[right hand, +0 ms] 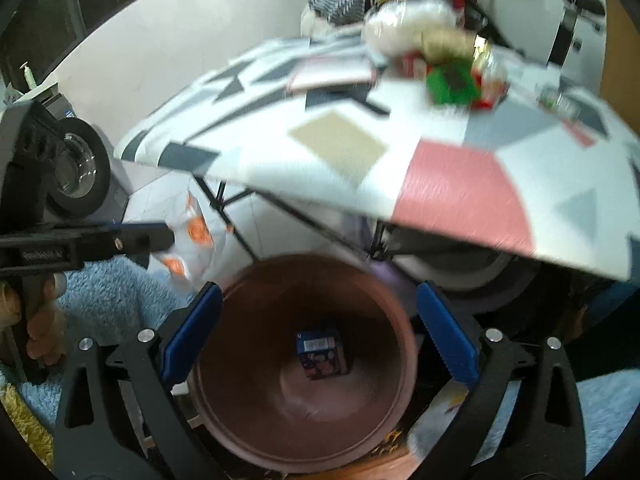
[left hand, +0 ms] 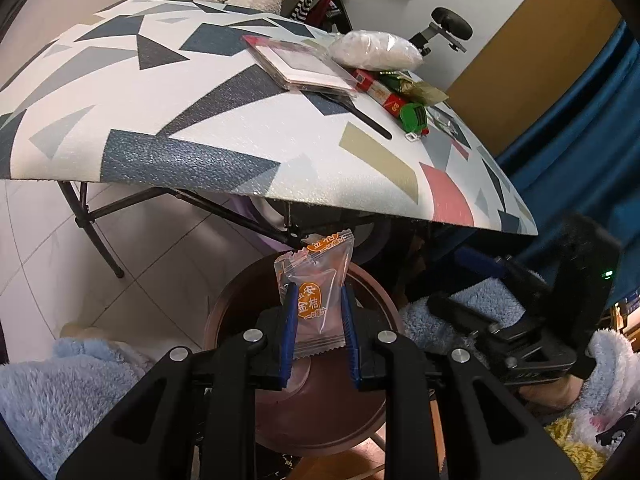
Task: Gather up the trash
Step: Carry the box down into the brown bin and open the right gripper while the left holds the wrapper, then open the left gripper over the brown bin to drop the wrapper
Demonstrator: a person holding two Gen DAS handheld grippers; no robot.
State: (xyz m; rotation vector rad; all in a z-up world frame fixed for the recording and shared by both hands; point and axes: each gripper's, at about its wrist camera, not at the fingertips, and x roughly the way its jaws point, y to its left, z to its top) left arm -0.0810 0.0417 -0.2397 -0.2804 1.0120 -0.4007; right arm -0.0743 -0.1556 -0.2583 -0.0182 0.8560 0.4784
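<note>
My left gripper (left hand: 318, 320) is shut on a clear snack wrapper (left hand: 316, 292) with orange print, held over the brown bin (left hand: 376, 292) below the table edge. In the right wrist view the same wrapper (right hand: 192, 236) hangs from the left gripper's fingers (right hand: 156, 238) at the left. My right gripper (right hand: 320, 336) stands wide open above the brown bin (right hand: 248, 432), with nothing between its blue pads (right hand: 192, 332). A small dark-blue box (right hand: 322, 354) lies on the bin's bottom. More wrappers and packets (left hand: 396, 92) lie on the patterned table (left hand: 168, 92).
The table top (right hand: 440, 176) overhangs the bin's far side, its folding legs (left hand: 96, 236) standing on a tiled floor. A flat red-edged packet (left hand: 304, 66), a white bag (left hand: 376, 50) and a green item (left hand: 414, 116) lie on the table. Fluffy blue fabric (left hand: 60, 392) surrounds the bin; a chair (left hand: 448, 26) stands behind.
</note>
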